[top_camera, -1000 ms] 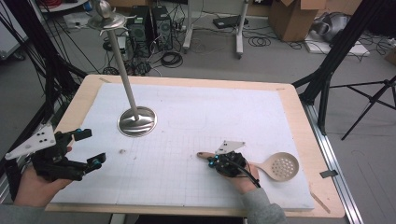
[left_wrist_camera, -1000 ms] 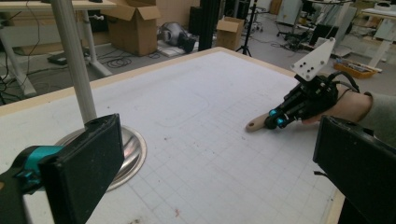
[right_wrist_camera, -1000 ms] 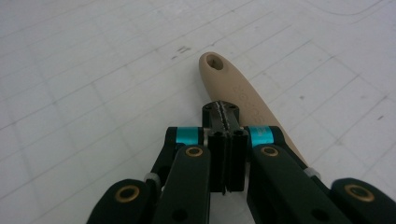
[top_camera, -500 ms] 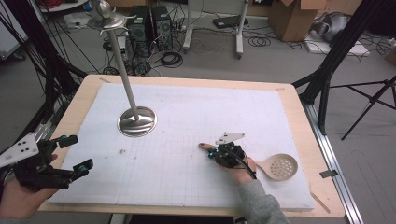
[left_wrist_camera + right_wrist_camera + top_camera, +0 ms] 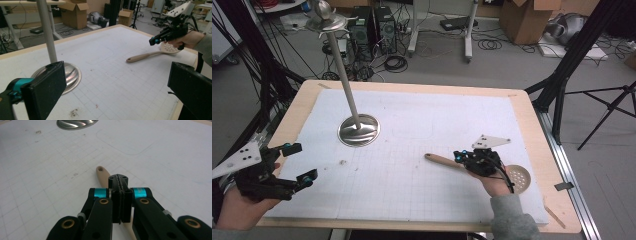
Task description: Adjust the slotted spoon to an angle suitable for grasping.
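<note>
White gridded mat (image 5: 422, 175) covers wooden table. Right gripper (image 5: 460, 157), jaws together and holding nothing, has lifted off toward 10 o'clock above beige slotted spoon (image 5: 447, 161), which lies flat at 4 o'clock. Left gripper (image 5: 298, 162) waits, jaws apart. Pickup not yet made.

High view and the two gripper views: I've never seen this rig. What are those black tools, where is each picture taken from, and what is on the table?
A person holds a hand tool with two black jaws in each hand. The high view looks down from above the person's side. The other two come from cameras riding on the tools, looking along their jaws. On the white gridded mat stand a metal stand with a round base and a tall pole, and a wooden-handled slotted spoon. The left gripper is open and holds nothing. The right gripper is shut just above the spoon's handle, with nothing visible between its jaws. Whether it touches the spoon I cannot tell.
</note>
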`<control>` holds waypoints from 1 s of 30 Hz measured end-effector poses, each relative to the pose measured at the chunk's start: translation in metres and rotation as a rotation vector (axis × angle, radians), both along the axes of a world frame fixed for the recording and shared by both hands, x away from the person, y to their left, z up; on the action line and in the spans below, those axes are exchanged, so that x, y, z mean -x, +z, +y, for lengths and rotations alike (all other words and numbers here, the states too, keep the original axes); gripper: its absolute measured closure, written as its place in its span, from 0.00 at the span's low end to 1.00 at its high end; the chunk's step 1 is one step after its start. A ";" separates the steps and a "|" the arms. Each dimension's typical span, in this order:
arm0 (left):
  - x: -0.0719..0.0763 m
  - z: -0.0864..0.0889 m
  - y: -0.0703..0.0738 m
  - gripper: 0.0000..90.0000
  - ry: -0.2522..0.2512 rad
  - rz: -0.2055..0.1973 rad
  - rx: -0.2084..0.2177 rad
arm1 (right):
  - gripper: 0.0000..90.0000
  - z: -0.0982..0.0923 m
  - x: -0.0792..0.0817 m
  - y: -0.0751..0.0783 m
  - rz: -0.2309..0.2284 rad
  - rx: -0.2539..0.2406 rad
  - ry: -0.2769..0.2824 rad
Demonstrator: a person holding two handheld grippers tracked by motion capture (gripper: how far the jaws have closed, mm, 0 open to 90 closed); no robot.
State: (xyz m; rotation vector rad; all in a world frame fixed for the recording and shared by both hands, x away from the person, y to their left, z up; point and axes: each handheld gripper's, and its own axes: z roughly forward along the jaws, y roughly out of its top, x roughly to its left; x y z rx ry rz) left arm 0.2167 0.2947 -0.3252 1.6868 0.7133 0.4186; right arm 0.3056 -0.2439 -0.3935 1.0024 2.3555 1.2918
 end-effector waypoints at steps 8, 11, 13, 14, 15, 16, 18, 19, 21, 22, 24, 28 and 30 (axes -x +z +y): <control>-0.012 -0.013 -0.004 0.03 -0.036 0.015 -0.008 | 1.00 -0.041 0.002 -0.009 0.010 0.090 -0.127; -0.015 -0.016 -0.005 0.03 -0.044 0.017 -0.010 | 1.00 -0.049 0.004 -0.012 0.027 0.109 -0.139; -0.015 -0.018 -0.005 0.03 -0.049 0.018 -0.013 | 1.00 -0.051 0.005 -0.014 0.037 0.126 -0.135; -0.015 -0.019 -0.005 0.03 -0.050 0.018 -0.011 | 1.00 -0.050 0.005 -0.014 0.043 0.133 -0.134; -0.016 -0.020 -0.004 0.03 -0.053 0.017 -0.012 | 1.00 -0.049 0.005 -0.015 0.052 0.146 -0.130; -0.016 -0.020 -0.004 0.03 -0.054 0.017 -0.012 | 1.00 -0.048 0.004 -0.016 0.057 0.162 -0.129; -0.016 -0.021 -0.004 0.03 -0.056 0.018 -0.012 | 1.00 -0.045 0.003 -0.019 0.075 0.193 -0.134; -0.016 -0.021 -0.005 0.03 -0.056 0.018 -0.015 | 1.00 -0.044 0.001 -0.020 0.082 0.210 -0.132; -0.017 -0.020 -0.005 0.03 -0.052 0.021 -0.010 | 1.00 -0.041 0.001 -0.023 0.106 0.244 -0.131; -0.017 -0.020 -0.005 0.03 -0.052 0.023 -0.010 | 1.00 -0.039 0.000 -0.025 0.123 0.267 -0.128; -0.018 -0.018 -0.006 0.03 -0.051 0.024 -0.011 | 1.00 -0.037 -0.001 -0.028 0.135 0.295 -0.120; -0.018 -0.018 -0.006 0.03 -0.050 0.026 -0.007 | 1.00 -0.037 0.000 -0.027 0.146 0.287 -0.131; -0.018 -0.018 -0.006 0.03 -0.048 0.027 -0.008 | 1.00 -0.037 0.001 -0.027 0.162 0.279 -0.133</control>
